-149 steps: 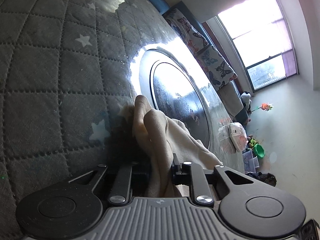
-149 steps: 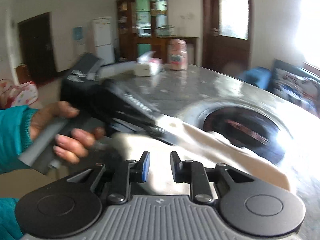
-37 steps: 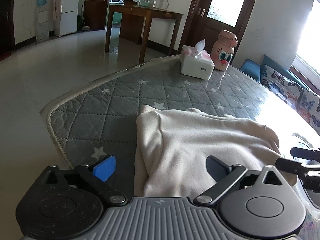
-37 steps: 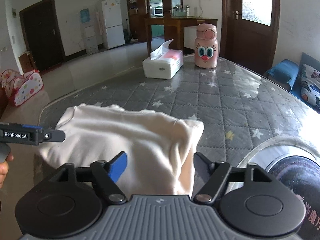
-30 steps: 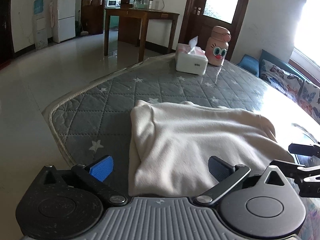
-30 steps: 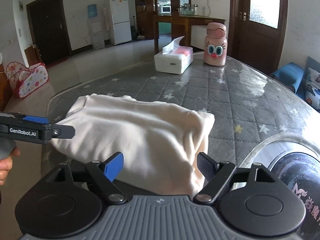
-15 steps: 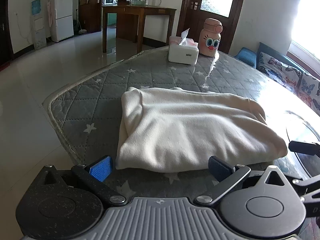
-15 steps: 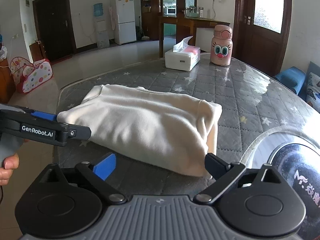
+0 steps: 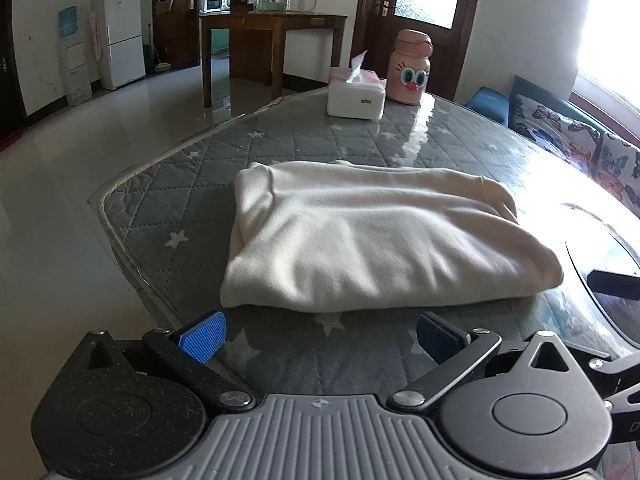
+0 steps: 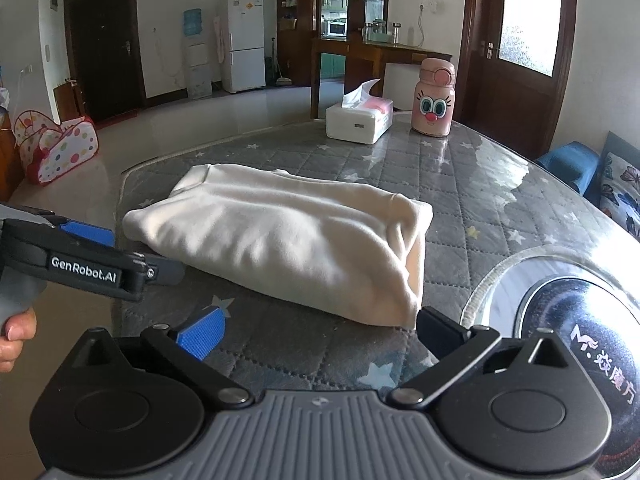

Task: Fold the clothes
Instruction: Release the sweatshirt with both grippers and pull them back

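Note:
A cream garment lies folded in a thick oblong on the grey quilted table cover. My left gripper stands wide open just short of the garment's near edge, touching nothing. My right gripper hovers before the garment at its right end; its jaws are still opening and nothing is between them. In the right wrist view one finger of the left gripper reaches in from the left, near the garment's left end. A finger of the right gripper shows at the right edge of the left wrist view.
A white tissue box and a pink cartoon-faced bottle stand at the table's far side. A round metal plate is set into the table on the right. The table's edge runs close on the left. A person's hand holds the left gripper.
Five seconds ago the left gripper was shut on the cloth. Over the last second both grippers drew back from the folded garment and the right jaws spread wider; the garment stayed put.

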`<state>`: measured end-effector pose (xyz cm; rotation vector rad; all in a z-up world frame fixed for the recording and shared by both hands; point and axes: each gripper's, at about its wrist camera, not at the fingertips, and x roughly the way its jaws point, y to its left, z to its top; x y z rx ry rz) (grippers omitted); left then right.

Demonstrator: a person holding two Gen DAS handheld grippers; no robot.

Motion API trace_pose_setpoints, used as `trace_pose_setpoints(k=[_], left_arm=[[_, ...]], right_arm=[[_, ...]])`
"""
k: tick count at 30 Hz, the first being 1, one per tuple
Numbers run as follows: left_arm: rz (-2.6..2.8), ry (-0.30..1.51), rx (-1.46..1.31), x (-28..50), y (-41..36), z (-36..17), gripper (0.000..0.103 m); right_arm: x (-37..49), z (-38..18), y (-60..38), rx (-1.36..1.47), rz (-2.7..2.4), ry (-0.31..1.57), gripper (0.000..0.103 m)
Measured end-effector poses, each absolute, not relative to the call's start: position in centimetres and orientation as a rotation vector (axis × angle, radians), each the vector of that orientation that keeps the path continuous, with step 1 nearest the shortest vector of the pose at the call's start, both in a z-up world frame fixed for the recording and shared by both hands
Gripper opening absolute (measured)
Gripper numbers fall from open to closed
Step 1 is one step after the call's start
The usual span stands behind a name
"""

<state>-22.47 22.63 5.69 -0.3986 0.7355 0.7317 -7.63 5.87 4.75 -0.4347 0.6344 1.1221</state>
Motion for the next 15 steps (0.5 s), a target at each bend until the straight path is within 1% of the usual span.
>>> trace_pose_setpoints(k=[15], left_arm=[[0.736,0.725,-0.357,-23.0,21.5,5.9,0.103]], right_arm=[[-9.2,4.6,5.5,-0.433,1.125,0.627,0.103]])
